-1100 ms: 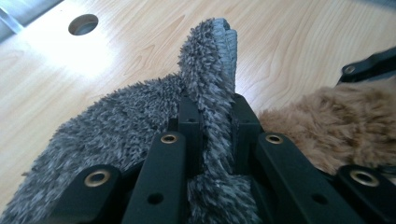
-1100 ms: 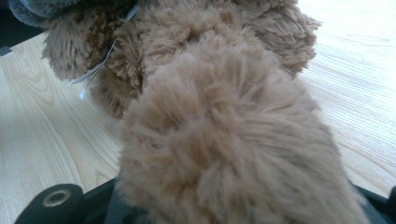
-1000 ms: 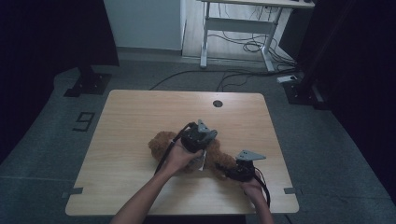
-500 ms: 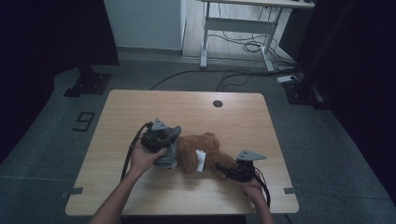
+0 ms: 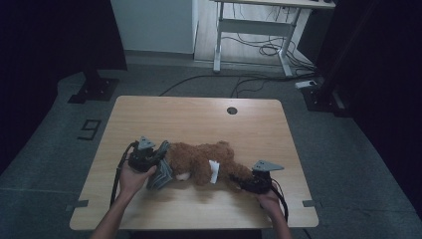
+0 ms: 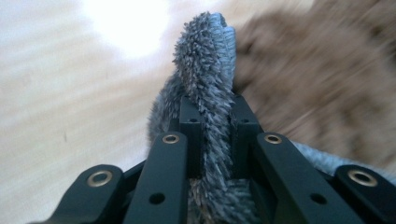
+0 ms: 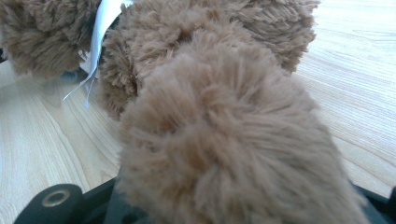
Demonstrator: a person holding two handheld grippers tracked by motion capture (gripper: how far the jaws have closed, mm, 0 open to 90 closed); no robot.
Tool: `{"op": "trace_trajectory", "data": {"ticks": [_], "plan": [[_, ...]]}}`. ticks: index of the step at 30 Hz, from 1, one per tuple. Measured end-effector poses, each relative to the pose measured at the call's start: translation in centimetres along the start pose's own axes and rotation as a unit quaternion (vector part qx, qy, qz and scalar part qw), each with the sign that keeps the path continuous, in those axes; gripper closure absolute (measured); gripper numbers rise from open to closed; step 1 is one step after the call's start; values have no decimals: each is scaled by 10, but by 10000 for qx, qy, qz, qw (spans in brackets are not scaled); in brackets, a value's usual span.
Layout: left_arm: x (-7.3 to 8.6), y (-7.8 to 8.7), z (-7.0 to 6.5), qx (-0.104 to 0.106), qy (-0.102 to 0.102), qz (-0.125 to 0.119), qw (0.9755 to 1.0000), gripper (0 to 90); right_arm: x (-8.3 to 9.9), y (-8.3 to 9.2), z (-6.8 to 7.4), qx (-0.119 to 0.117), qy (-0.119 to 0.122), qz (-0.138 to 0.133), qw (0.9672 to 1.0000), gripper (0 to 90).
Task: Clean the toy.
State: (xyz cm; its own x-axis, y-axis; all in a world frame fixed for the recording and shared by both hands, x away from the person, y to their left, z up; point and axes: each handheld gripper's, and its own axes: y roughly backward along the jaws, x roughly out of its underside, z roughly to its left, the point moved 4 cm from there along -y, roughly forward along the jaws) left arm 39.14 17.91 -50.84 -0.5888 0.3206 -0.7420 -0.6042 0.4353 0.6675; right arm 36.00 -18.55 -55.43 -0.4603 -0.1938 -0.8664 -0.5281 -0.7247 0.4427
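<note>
Grey cloth (image 6: 205,93) between left jaws.

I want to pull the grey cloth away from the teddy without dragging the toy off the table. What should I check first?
1. Left gripper shut on the grey cloth: ok.
2. Right gripper holding the teddy's limb: fur bulges over its jaws, closure cannot tell.
3. Teddy fully on the table: ok.
4. Cloth free of the teddy: not ok, they touch.
5. White tag free of both grippers: ok.
</note>
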Motion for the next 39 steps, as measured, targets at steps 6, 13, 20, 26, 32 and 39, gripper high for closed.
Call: {"op": "trace_trajectory", "data": {"ticks": [6, 13, 20, 26, 32, 39], "plan": [[28, -28, -2, 92, 22, 500, 9987, 791, 1, 0, -3, -19, -83, -36, 10000, 589], [-7, 15, 2, 270, 288, -415, 9984, 790, 1, 1, -5, -8, -124, -44, 9999, 589], [-59, 57, -38, 438, -300, -1102, 9925, 789, 1, 1, -4, 2, -97, -43, 9999, 589], [-99, 22, -92, 735, -871, -875, 9896, 787, 1, 1, -4, 1, -93, -45, 9999, 589], [-122, -29, -143, 1286, -1070, -458, 9848, 786, 2, 1, -4, -35, -124, -51, 9999, 589], [-100, -66, -153, 1205, -1203, 205, 9852, 784, 2, 0, -3, -39, -83, -56, 9999, 589]]}}
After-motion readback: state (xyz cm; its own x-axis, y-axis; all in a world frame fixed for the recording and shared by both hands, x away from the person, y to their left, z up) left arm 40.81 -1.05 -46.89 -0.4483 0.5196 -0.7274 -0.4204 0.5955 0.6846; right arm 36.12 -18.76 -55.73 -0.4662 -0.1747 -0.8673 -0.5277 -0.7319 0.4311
